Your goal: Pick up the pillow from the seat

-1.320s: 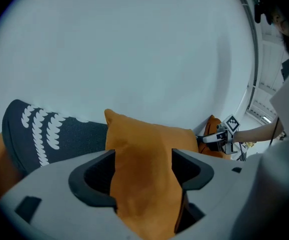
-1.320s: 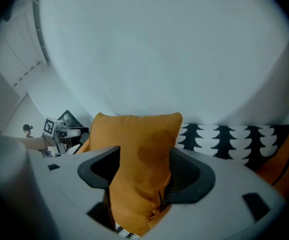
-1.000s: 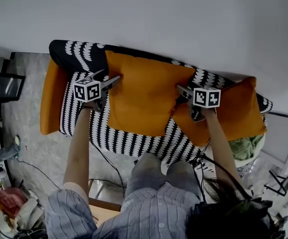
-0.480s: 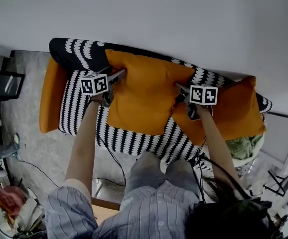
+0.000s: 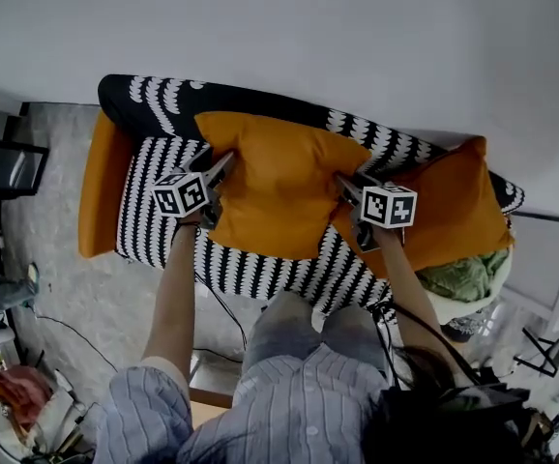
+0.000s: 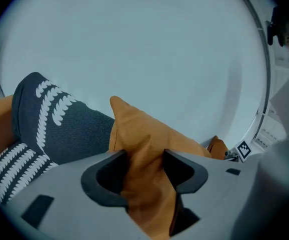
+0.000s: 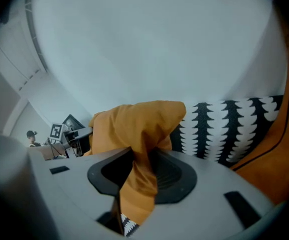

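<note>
Grasping looks done; lifting does not. At the left end of the sofa [image 5: 260,276] a spare cushion [image 5: 100,189] stands untouched. Next to it, the left claw [image 5: 224,164] has just been closing its jaws and now pinches a fold at the left edge of the orange pillow [image 5: 278,196], with cloth filling the gap between them. The pillow sits at the sofa's middle, slightly bunched between the two claws and, by my judgement, resting on the sofa. The right claw [image 5: 345,184], its jaws also just closed in, clamps the cloth of the right corner. A second cushion [image 5: 456,216] lies at the sofa's right end. What remains is raising both claws together until the pillow clears the sofa.
</note>
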{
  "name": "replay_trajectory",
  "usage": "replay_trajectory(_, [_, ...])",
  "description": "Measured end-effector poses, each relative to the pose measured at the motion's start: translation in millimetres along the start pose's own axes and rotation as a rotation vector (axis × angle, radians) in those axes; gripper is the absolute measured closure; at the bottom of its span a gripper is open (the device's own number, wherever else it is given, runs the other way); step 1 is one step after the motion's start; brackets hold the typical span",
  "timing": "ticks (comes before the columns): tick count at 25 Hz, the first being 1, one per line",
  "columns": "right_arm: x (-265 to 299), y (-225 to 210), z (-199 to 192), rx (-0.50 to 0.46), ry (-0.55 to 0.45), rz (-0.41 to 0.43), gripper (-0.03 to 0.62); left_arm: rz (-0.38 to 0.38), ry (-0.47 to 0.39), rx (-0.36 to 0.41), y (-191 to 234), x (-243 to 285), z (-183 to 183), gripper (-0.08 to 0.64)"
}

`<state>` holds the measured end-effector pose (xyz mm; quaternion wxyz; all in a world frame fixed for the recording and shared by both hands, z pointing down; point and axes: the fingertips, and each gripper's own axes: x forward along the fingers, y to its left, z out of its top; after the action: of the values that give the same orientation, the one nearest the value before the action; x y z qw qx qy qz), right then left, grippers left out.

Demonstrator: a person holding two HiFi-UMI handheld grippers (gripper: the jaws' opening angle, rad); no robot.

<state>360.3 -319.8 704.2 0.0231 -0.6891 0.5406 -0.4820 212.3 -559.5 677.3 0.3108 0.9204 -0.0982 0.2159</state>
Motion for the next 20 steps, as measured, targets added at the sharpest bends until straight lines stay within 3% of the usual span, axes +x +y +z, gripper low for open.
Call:
replay_trajectory(6, [-28,34,-16,-0.027,-0.029,-0.017,0.466,0.006,-0.002,0.070,-16,-39,-4,0.318])
replay_trajectory(20, [-78,78,-57,-0.021,-0.058,-0.036,0.469,-0.021,-0.028,0.110,-50,-113,-25,0.328])
